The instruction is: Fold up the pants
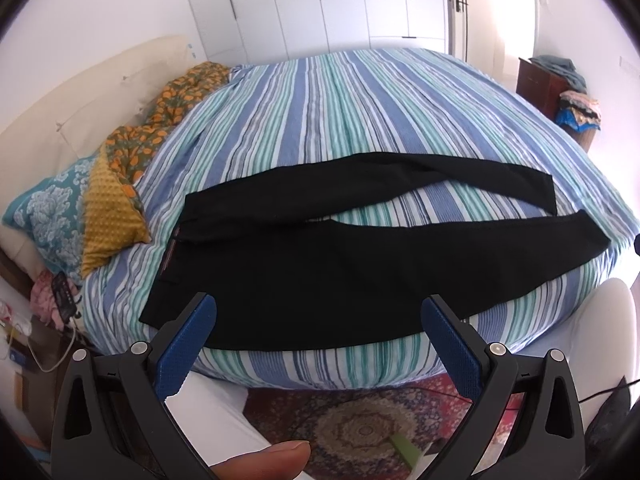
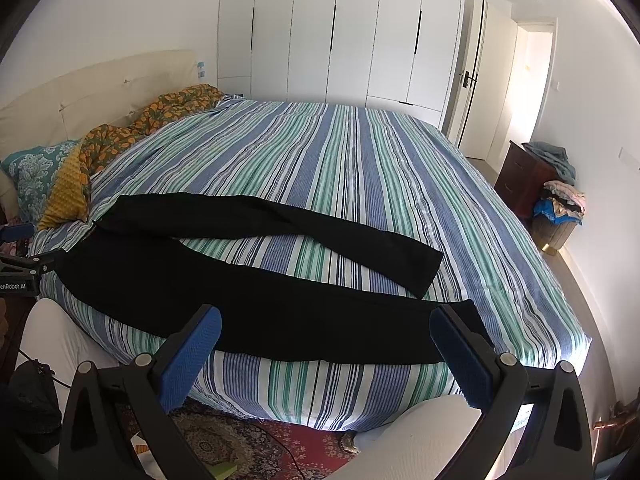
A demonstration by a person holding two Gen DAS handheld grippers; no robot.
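Observation:
Black pants [image 1: 320, 256] lie flat on the striped bed [image 1: 340, 112], waistband to the left, both legs spread apart in a V to the right. My left gripper [image 1: 318, 316] is open and empty, hovering above the bed's near edge by the waist and seat. In the right wrist view the pants [image 2: 248, 300] run across the near side of the bed [image 2: 360, 168]. My right gripper [image 2: 325, 328] is open and empty, above the near leg close to its cuff. The left gripper [image 2: 24, 272] shows at the left edge of that view.
Pillows and a floral blanket [image 1: 120, 160] lie at the headboard on the left. A patterned rug [image 1: 360, 428] covers the floor below the bed edge. A dark dresser with piled clothes [image 2: 548, 192] stands at the right wall. White wardrobes [image 2: 340, 32] line the back.

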